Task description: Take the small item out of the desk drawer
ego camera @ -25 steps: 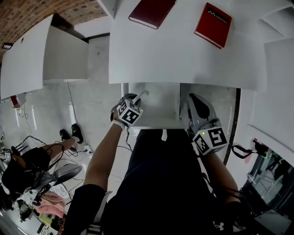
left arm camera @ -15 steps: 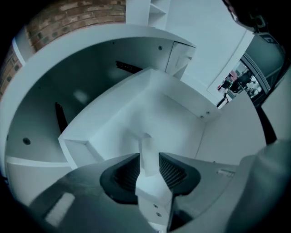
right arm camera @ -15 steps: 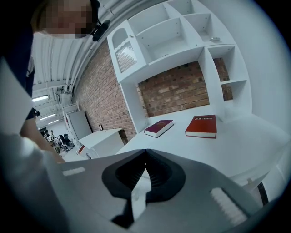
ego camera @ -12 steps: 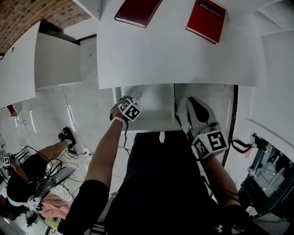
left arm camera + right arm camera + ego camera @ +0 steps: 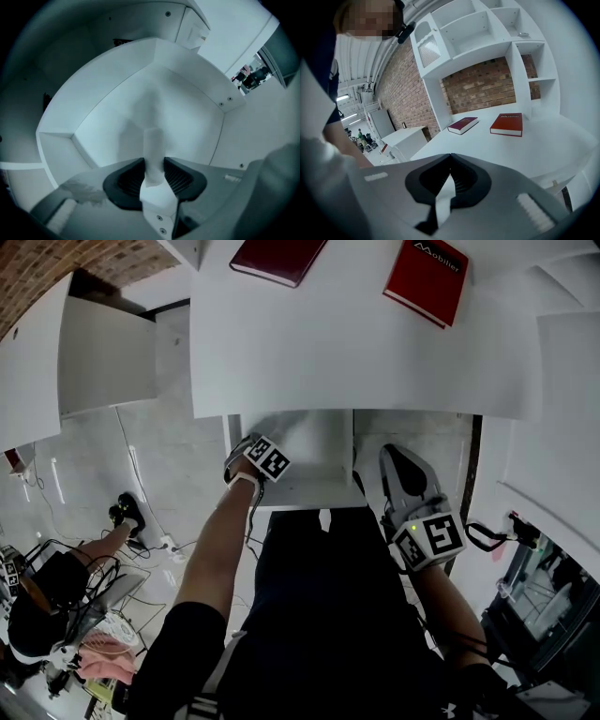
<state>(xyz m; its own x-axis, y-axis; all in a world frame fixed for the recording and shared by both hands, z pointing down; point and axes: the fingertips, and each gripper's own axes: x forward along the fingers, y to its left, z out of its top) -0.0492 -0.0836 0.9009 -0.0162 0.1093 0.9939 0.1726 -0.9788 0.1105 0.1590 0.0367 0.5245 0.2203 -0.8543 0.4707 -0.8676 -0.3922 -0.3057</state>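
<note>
The white desk drawer (image 5: 305, 491) stands pulled out under the desk top. My left gripper (image 5: 262, 454) points straight down into it at its left side. In the left gripper view a small white oblong item (image 5: 152, 143) stands between the black pads (image 5: 126, 180), which flank it closely. The jaws of my left gripper (image 5: 153, 161) have just been opening and stand apart around the item. My right gripper (image 5: 394, 456) hangs outside the drawer's right side. In its own view the right gripper (image 5: 450, 159) is shut with nothing in it.
A dark red book (image 5: 278, 257) and a bright red book (image 5: 431, 279) lie on the white desk top (image 5: 356, 352). A white cabinet (image 5: 94, 352) stands to the left. Cables and gear (image 5: 66, 615) cover the floor at lower left. My legs (image 5: 328, 615) are under the drawer's front.
My left gripper has sunk from the drawer's top edge down into the drawer. The right gripper has dropped only slightly beside the drawer.
</note>
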